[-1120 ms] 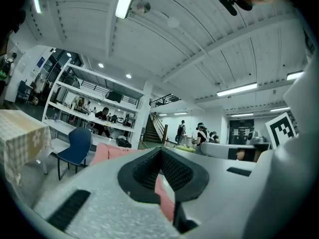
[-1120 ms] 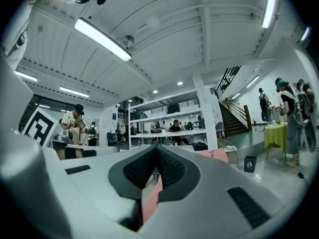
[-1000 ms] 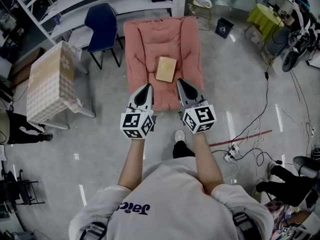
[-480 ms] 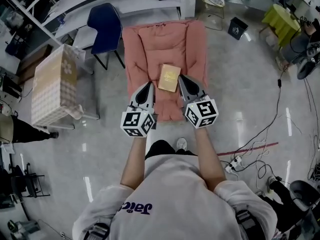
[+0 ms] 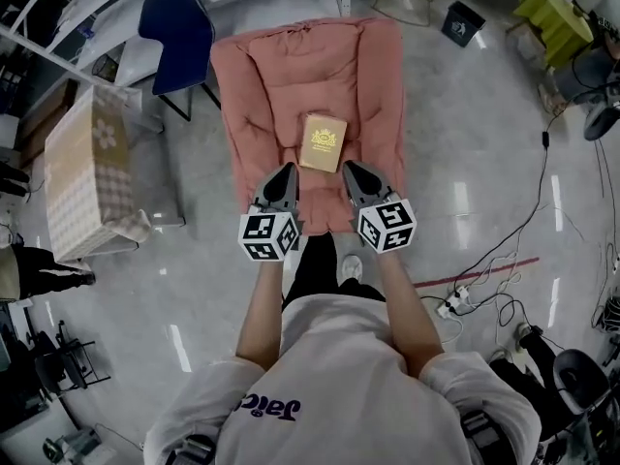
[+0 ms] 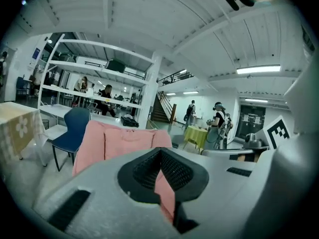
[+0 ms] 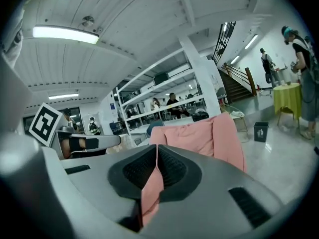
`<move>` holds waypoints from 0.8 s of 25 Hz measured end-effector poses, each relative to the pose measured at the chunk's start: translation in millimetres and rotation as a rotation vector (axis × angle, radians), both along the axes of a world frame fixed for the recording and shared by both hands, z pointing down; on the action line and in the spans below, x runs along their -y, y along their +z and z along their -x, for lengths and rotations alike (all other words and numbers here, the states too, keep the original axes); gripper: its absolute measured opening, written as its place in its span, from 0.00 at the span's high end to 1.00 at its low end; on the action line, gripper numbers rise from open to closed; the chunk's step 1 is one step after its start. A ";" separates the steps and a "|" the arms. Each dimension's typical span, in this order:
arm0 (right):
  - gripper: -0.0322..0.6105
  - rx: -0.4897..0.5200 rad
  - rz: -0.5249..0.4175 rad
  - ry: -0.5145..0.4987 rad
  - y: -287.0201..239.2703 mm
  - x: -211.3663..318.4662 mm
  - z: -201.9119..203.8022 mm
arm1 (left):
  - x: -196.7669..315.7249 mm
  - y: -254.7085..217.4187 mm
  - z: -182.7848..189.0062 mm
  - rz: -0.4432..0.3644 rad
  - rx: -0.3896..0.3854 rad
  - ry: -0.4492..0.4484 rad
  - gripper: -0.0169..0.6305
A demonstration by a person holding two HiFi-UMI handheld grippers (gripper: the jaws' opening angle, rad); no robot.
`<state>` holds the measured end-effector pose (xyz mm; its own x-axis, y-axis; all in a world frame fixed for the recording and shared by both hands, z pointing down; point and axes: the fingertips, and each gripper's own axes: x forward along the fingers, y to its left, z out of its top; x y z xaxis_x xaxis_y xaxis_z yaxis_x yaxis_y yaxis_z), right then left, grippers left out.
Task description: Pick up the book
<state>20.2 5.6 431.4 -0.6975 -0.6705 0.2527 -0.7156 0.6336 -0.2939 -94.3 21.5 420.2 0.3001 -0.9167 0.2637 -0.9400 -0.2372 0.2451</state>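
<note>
A tan book (image 5: 323, 143) with a gold emblem lies flat on the seat of a pink cushioned lounger (image 5: 271, 76). My left gripper (image 5: 284, 175) hovers just short of the book's near left corner, jaws shut and empty. My right gripper (image 5: 350, 170) hangs just short of the near right corner, also shut with nothing held. The left gripper view shows the closed left gripper (image 6: 160, 154) with the pink lounger (image 6: 122, 138) beyond it. The right gripper view shows the same for the right gripper (image 7: 156, 152) and lounger (image 7: 199, 132). The book is hidden in both gripper views.
A blue chair (image 5: 179, 32) stands left of the lounger, with a cloth-covered table (image 5: 92, 163) further left. A black bin (image 5: 461, 22) and a yellow-green table (image 5: 560, 13) sit at the back right. Cables and a power strip (image 5: 455, 303) lie on the floor to the right.
Both grippers have moved forward and lower toward the lounger, and their tips now sit just short of the book's near edge. The jaws stayed shut.
</note>
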 end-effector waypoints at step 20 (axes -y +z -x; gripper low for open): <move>0.78 -0.199 0.487 0.093 289.1 123.2 11.8 | 148.1 288.6 37.2 0.492 -0.086 0.164 0.95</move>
<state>8.4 -117.6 720.5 -0.5481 -0.4994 0.6710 -0.8338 0.3894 -0.3913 -131.5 -126.6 708.7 0.4691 -0.6298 0.6191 -0.8716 -0.2171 0.4396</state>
